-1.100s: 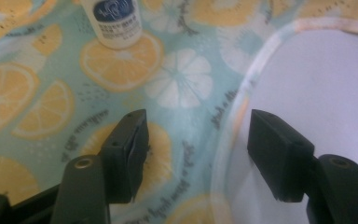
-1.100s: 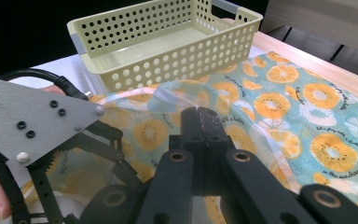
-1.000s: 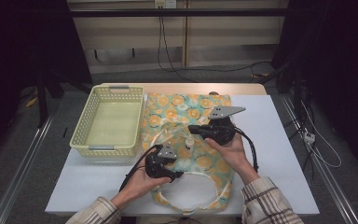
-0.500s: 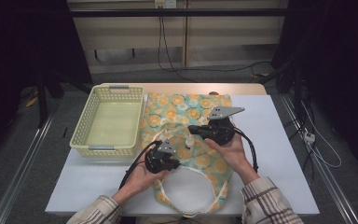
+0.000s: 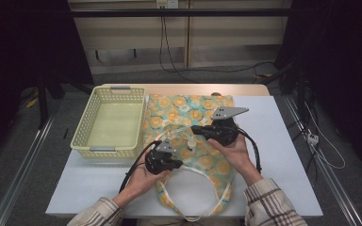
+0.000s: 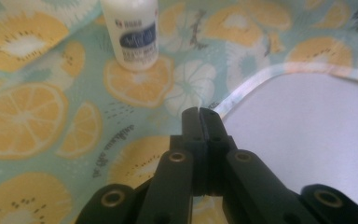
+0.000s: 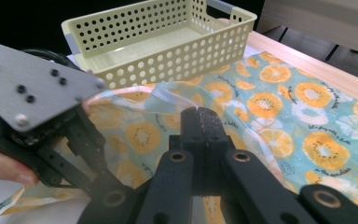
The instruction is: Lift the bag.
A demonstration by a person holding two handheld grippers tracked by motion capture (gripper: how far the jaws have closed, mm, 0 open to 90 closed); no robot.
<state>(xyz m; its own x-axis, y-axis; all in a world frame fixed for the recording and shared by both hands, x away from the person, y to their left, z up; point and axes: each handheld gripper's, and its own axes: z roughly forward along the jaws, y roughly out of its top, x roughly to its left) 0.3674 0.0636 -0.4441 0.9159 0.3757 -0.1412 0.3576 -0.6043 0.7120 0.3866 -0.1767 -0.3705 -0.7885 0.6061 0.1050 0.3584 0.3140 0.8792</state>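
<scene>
A fruit-print cloth bag [image 5: 184, 108] with white trim and straps lies flat on the white table [image 5: 283, 155]. A small white bottle [image 5: 191, 143] [image 6: 133, 32] stands on it between the two grippers. My left gripper [image 5: 178, 163] [image 6: 199, 112] has just been closing; its jaws now meet on the cloth right beside the white trim. My right gripper [image 5: 194, 128] [image 7: 200, 112] is shut on the bag's rim, which arches up in front of its tips. The left gripper's grey plate [image 7: 32, 88] sits close by in the right gripper view.
A pale yellow perforated basket [image 5: 82, 136] [image 7: 168, 51] stands left of the bag, with nothing in it. The bag's strap loops [image 5: 188, 181] reach toward the table's front edge. Bare table lies right of the bag.
The left gripper's jaws have closed at the bag's edge and the hand has shifted slightly. The right gripper has kept still.
</scene>
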